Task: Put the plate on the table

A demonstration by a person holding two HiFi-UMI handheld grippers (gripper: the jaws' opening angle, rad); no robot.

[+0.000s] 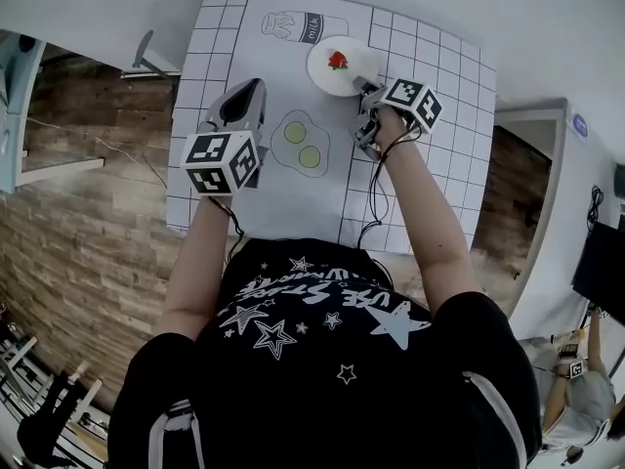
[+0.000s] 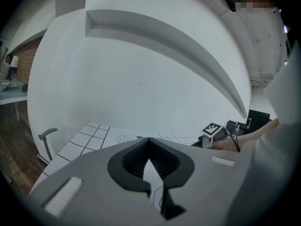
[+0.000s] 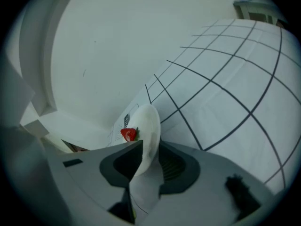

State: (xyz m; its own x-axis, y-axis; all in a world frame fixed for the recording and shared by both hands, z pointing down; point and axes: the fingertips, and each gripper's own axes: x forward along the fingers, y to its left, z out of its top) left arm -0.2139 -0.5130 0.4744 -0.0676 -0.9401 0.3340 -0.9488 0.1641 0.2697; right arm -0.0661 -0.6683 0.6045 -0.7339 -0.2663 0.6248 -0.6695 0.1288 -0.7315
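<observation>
A small white plate (image 1: 337,66) with a red strawberry (image 1: 338,61) on it lies flat on the white gridded table (image 1: 293,208), near the far edge. My right gripper (image 1: 368,88) is at the plate's right rim. In the right gripper view the plate (image 3: 148,126) and strawberry (image 3: 128,134) show edge-on. The rim sits between the jaws of the right gripper (image 3: 148,150), which stand open, a little apart from it. My left gripper (image 1: 248,94) hovers over the table's left half, well away from the plate. In its own view the left gripper (image 2: 149,144) is shut with nothing in it.
The tablecloth carries printed drawings: a fried-egg picture (image 1: 301,143) in the middle and a milk carton (image 1: 298,24) at the far edge. A white wall runs behind the table. Brick-patterned floor (image 1: 88,233) lies on the left. A person (image 1: 581,399) is at the lower right.
</observation>
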